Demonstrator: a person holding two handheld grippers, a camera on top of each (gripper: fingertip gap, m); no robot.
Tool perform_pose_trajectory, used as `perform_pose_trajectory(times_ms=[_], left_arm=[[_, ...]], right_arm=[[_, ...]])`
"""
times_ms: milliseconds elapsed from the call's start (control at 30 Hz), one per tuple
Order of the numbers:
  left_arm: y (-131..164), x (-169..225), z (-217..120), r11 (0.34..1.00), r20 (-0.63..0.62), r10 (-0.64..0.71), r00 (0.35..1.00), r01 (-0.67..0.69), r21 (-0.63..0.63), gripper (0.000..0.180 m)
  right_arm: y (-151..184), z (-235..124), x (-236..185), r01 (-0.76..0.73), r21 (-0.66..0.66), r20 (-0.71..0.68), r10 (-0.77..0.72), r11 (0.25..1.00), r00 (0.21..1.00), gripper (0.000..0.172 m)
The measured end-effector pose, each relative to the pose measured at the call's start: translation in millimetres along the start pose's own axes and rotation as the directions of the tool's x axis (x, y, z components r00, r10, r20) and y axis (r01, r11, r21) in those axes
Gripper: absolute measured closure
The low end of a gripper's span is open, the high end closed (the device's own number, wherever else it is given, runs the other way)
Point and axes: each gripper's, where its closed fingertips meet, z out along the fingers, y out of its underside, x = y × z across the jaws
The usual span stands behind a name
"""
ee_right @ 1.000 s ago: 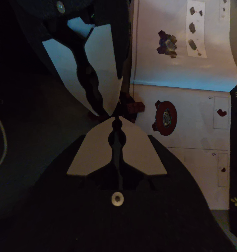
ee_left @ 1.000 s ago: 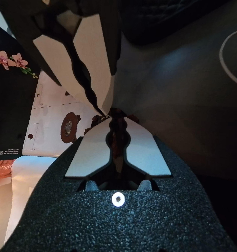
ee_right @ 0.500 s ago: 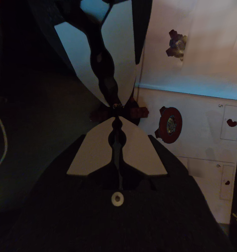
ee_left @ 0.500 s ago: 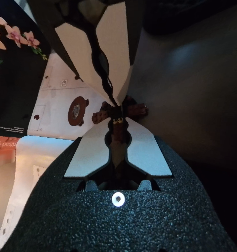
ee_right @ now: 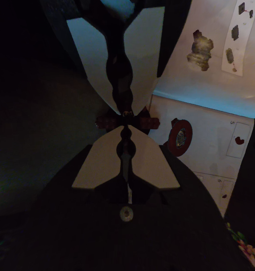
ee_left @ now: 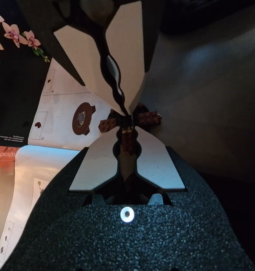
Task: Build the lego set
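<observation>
**A:** Left gripper up close: narrow gap only, fingers clamped on a brown brick arm of the brown brick build, two small pale studs right at the tips. Rest of the build sticking out on both sides, sitting on the grey table at the edge of the open instruction booklet.

**B:** And the right gripper?

**A:** Pinched tight, tips meeting, pressed down onto the dark centre of the same build from the opposite side. Can't tell if anything's caught between the tips, too dark there.

**B:** Any writing?

**A:** Step numbers and part diagrams on the booklet page, small print and a piece count on the black box with pink orchids beyond it. Not spelling any of it out.
</observation>
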Motion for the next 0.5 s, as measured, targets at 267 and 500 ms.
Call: perform_pose_trajectory(times_ms=[267,500], left_arm=[[0.3,0.1,0.1,1.000,0.009,0.002,1.000,-0.002,0.012,0.167],[0.5,0.0,-0.2,0.999,-0.005,-0.021,1.000,0.022,0.026,0.167]], right_arm=[[-0.1,0.6,-0.7,0.088,-0.136,0.018,-0.086,0.987,0.996,0.172],[-0.7,1.2,-1.1,0.031,-0.123,0.051,-0.025,0.992,0.998,0.172]])
